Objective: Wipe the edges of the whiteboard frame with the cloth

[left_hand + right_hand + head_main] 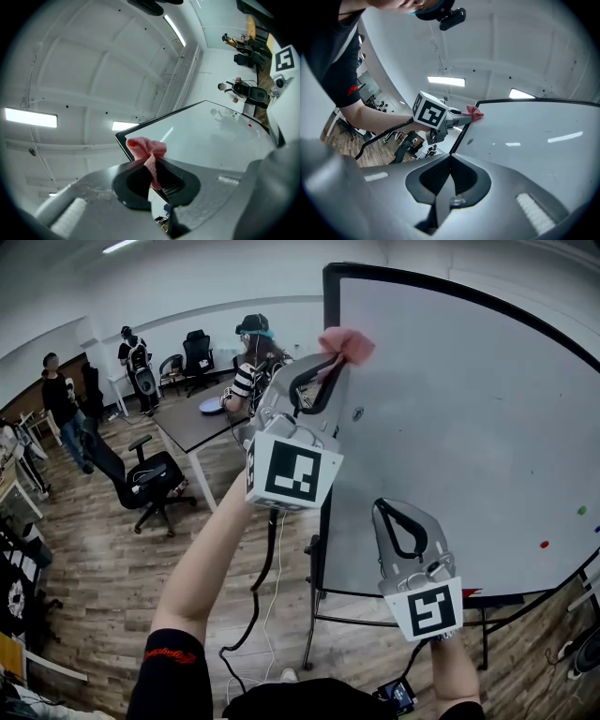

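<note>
Left hand-held gripper (151, 176) clamped on a pink cloth (147, 152), cloth bunched against the black frame (123, 144) at the whiteboard (206, 133) corner, ceiling lights (31, 117) beyond

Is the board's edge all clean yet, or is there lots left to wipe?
Done: I can't tell, because the frame shows no wipe marks.
In hand: the left gripper pinches the pink cloth at the frame's left edge, near the top corner. The right gripper is shut and empty, in front of the board.
Left: probably most of it, at least the top edge and the left side.
</note>
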`<state>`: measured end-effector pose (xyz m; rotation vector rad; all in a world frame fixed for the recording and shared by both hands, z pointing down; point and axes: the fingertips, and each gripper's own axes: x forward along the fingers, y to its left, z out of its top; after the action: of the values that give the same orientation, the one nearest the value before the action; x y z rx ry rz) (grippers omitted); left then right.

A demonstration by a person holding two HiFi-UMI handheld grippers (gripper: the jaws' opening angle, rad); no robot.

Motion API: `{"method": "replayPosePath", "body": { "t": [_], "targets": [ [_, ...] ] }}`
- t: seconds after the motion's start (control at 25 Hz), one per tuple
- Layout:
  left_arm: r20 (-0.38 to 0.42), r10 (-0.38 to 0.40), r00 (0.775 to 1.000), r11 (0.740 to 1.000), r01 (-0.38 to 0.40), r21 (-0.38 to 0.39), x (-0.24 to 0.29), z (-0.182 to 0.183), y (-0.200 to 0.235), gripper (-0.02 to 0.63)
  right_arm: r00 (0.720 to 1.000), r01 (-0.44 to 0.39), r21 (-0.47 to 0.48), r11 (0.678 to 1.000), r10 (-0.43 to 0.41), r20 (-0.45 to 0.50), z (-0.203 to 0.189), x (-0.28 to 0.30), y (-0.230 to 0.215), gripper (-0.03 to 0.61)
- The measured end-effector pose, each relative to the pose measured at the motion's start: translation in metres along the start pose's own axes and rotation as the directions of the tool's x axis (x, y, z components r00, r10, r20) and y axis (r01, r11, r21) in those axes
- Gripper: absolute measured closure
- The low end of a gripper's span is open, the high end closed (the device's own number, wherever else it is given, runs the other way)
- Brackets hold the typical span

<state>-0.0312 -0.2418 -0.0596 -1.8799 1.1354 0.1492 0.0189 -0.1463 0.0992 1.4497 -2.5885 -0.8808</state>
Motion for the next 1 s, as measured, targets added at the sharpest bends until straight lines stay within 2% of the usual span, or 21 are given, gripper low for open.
{"method": "replayPosePath", "body": {
  "t": [0.08,0.72,1.0],
  "targets": [
    [-0.003,0.003,1.000,1.000,-0.003,-0.024,-0.002,-0.002,-0.003,0.597,1.000,-0.001,0.001,1.000,0.001,-0.003,-0.001,-0.001,0.002,0.577],
    [-0.027,-0.028,0.999,0.999,0.027,-0.045,-0.013,-0.016,-0.021,0.597,1.000,-0.005,-0.005,1.000,0.005,-0.019,-0.007,0.003,0.007,0.577],
    [-0.036,-0.041,0.999,0.999,0.040,-0.022,-0.017,-0.027,-0.030,0.598,1.000,-0.006,-0.009,1.000,0.005,-0.022,-0.009,0.003,0.007,0.577]
  ]
}}
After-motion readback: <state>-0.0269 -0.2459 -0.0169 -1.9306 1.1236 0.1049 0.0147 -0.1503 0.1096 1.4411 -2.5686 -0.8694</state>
